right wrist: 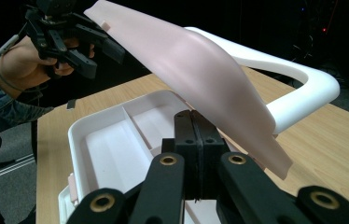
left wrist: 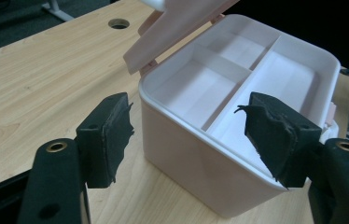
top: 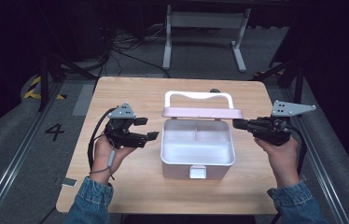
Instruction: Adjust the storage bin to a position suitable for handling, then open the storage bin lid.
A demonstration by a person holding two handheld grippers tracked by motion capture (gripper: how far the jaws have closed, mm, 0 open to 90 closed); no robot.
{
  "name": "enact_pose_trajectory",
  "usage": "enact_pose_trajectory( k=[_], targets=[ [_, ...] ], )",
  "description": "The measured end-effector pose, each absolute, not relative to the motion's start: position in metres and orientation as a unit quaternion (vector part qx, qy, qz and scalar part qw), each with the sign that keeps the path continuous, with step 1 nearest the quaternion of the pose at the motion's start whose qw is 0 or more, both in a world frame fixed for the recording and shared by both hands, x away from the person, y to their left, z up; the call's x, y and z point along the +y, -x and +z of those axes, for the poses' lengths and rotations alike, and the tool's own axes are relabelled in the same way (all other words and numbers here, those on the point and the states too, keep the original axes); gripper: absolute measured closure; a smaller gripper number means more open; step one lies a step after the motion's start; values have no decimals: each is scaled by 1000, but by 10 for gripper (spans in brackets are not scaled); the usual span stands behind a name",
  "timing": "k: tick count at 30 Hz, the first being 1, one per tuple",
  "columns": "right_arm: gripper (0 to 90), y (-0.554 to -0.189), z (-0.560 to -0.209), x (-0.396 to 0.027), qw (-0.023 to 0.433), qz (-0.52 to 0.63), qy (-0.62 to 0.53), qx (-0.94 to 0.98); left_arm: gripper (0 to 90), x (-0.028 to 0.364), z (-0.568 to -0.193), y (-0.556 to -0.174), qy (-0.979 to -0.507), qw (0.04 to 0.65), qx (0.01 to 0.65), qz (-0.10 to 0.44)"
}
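White box (top: 198, 161) sits between parted left fingers (left wrist: 112, 135) and seemingly empty, clenched right fingers (right wrist: 196, 140).

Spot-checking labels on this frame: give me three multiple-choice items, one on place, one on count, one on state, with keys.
1. Where does the box sit relative to the two tongs?
A. Between them
B. Left of both
C. Right of both

2. How many compartments show inside the box?
A. One
B. Three
C. Six

3. What state is the pink lid in?
A. Shut and latched
B. Lying loose on the table
C. Raised open at the back

Key:
1 A: in the high view the left tongs and right tongs flank it.
2 B: dividers leave two small cells and one long one.
3 C: it stands up behind the open box, handle beyond.
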State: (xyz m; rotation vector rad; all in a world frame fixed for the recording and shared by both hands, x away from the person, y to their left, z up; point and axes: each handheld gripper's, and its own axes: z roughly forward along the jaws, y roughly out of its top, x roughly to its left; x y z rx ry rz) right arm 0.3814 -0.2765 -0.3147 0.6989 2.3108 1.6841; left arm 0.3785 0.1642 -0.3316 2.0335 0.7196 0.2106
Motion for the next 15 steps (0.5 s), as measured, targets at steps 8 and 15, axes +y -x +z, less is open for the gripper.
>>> enact_pose_trajectory(
  k=[8, 15],
  targets=[
    [900, -385, -314, -277, 100, 571, -238, 779, 303, 160, -340, -383, -832, 459, 294, 101],
    [900, -385, -314, -277, 98, 571, -239, 779, 294, 160, -339, -386, -825, 470, 296, 107]
  ],
)
